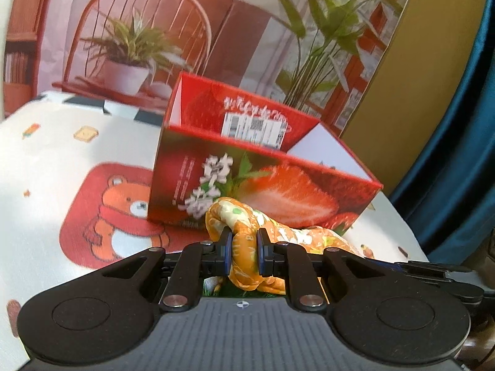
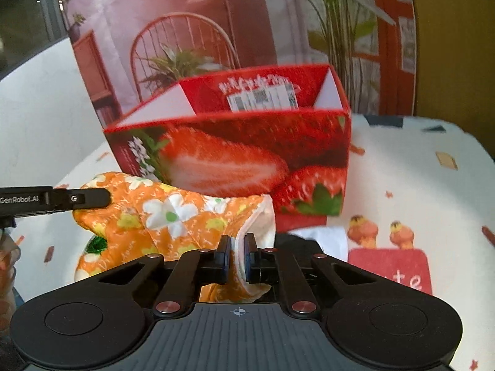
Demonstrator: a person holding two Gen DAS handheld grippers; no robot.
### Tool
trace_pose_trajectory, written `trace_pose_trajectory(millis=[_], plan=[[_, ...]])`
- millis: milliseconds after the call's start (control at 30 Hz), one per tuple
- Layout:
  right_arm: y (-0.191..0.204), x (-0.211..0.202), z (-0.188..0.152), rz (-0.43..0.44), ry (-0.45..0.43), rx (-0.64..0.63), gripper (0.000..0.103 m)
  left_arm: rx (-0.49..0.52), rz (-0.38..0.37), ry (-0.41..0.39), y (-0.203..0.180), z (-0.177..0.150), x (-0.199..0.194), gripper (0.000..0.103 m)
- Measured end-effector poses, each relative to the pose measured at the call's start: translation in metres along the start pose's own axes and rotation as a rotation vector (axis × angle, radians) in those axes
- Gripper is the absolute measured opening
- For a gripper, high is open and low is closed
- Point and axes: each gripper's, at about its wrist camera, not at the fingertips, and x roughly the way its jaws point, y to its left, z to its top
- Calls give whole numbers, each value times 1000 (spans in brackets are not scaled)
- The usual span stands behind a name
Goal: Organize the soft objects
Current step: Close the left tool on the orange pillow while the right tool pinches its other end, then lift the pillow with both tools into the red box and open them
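Observation:
An orange cloth with white flowers (image 1: pixel 297 235) lies bunched on the table in front of an open red strawberry box (image 1: pixel 278 185). My left gripper (image 1: pixel 244 247) is shut on a twisted fold at one end of the cloth. In the right wrist view the same cloth (image 2: pixel 173 213) stretches to the left, and my right gripper (image 2: pixel 237 253) is shut on its white-lined edge. One of the left gripper's fingers (image 2: pixel 89 198) reaches in from the left onto the cloth's far end. The box (image 2: pixel 232 142) stands just behind, its inside mostly hidden.
A cream tablecloth (image 1: pixel 62 154) printed with a bear covers the table. A printed backdrop (image 1: pixel 139 31) of a chair and plants stands behind the box. A blue curtain (image 1: pixel 458 154) hangs at the right. White and dark fabric (image 2: pixel 321 238) lies under my right gripper.

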Motion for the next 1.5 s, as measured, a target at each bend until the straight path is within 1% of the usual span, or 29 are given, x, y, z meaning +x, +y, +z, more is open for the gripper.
trace_pose_trajectory(millis=[167,333,533,700,900,1133,1267,1400,1500], plan=[[10,-17,12,7,-67,-47,8,20,-3,-65,-7,14,-15,17],[14,-34,26,12,-134,-63,8,47,-13,-122,-16,32,-29,17],[16,-48,45,16,-184,-85,8,86,-15,-166,-28,54,-37,17],[13,-51,63,24,-215,-87,8,122,-10,-196,-37,69,-37,17],[7,-46,90,25,-250,-86,8,150,2,-227,-42,94,-30,16],[-3,-25,125,3,-285,-89,8,169,22,-260,-50,127,-7,16],[-8,-3,143,-28,-299,-101,8,207,63,-265,-55,140,18,16],[-11,28,154,-59,-280,-113,8,198,99,-226,-49,151,50,16],[-13,53,154,-76,-244,-119,8,176,117,-168,-37,154,74,16]])
